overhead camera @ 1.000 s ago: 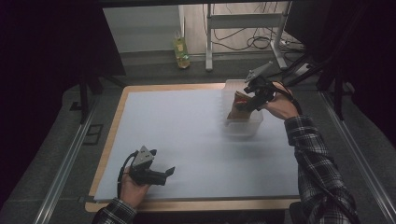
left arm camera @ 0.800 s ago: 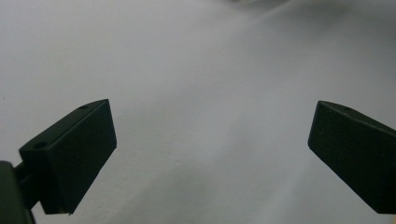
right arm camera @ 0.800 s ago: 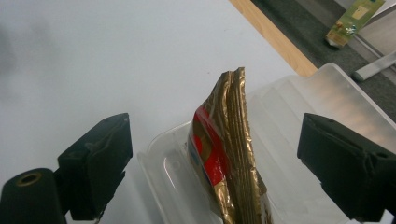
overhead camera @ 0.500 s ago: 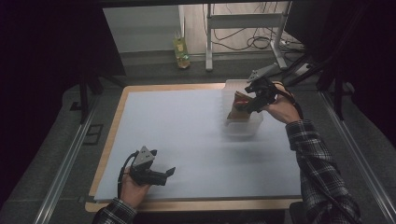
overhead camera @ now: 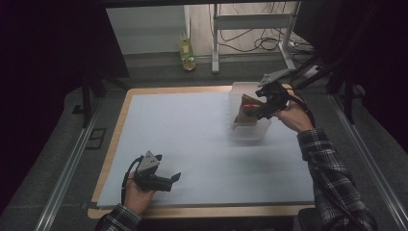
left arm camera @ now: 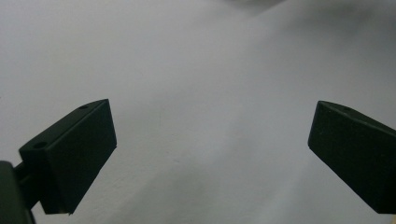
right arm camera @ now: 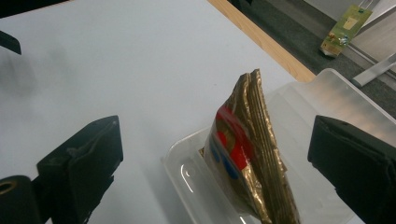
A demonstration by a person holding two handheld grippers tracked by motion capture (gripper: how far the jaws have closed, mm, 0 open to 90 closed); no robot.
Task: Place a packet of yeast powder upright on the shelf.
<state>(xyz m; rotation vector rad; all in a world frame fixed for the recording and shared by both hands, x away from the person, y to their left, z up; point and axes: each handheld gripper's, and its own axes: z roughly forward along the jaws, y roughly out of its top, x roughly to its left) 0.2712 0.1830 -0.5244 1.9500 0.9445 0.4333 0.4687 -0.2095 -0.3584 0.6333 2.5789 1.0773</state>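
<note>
Surface: tub at far right edge, packet standing inside it; right hand-held gripper beside packet; left hand-held gripper near front-left edge.

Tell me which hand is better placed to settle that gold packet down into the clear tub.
Right. The right tongs stand open just above the gold packet, which leans upright in the clear tub. The left tongs rest open at the table's near edge, far away.
</note>
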